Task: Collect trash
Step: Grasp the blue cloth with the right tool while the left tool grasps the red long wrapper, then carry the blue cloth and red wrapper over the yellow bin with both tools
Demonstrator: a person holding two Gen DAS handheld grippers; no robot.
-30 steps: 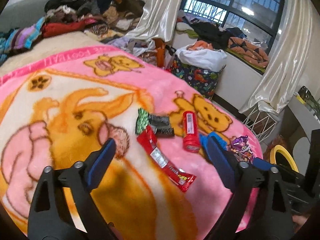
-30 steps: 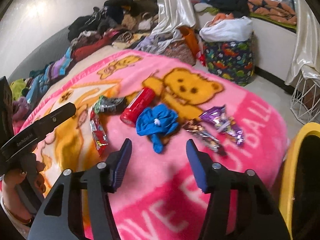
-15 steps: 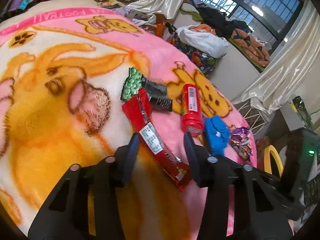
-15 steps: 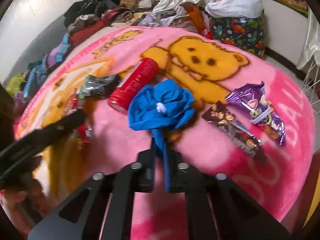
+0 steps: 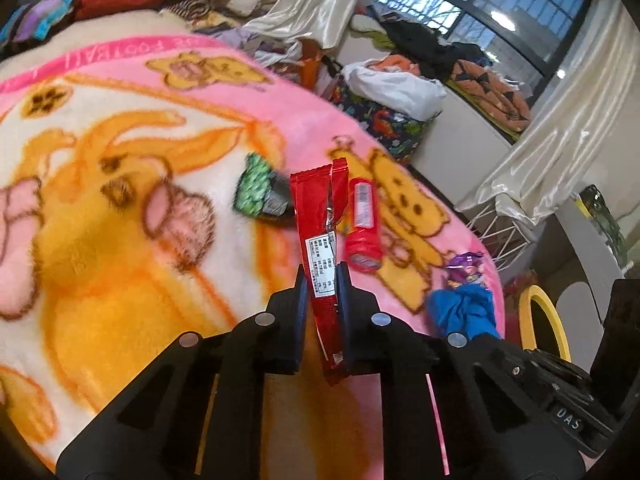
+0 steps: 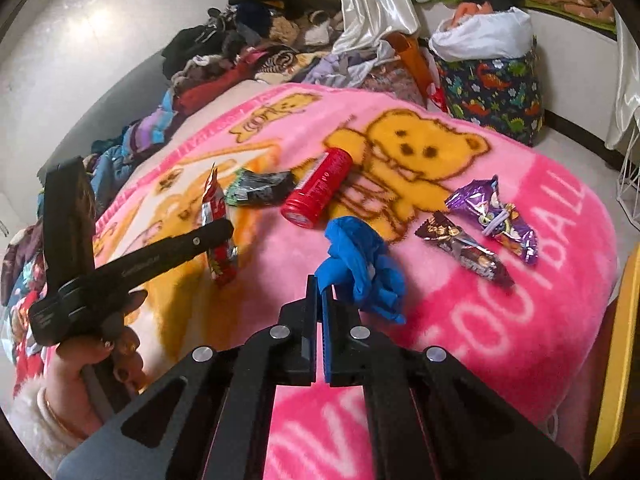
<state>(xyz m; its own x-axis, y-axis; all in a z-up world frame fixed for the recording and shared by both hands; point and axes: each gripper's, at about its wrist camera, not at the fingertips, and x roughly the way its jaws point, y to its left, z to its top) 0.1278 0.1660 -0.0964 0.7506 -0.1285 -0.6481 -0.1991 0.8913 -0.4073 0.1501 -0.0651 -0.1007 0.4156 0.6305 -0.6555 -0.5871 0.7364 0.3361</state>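
Dark-framed window (image 5: 472, 12), cream satin curtains (image 5: 560, 152), clothes heaps (image 6: 256, 32) along white wall (image 6: 80, 60).

Everything's on the blanket (image 6: 460, 360) over the bed. Tube (image 6: 318, 190) sits mid-bed, crumpled glove (image 6: 360, 264) just near of it in my right jaws. Two wrappers (image 6: 494, 212) lie to its right, another wrapper (image 6: 260, 188) left of the tube. Long wrapper (image 5: 324, 240) is in my left jaws. Clothes pile (image 6: 248, 44) far behind.

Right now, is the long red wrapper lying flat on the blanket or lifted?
Lifted: the left gripper is shut on the red wrapper, which stands nearly upright above the pink blanket.
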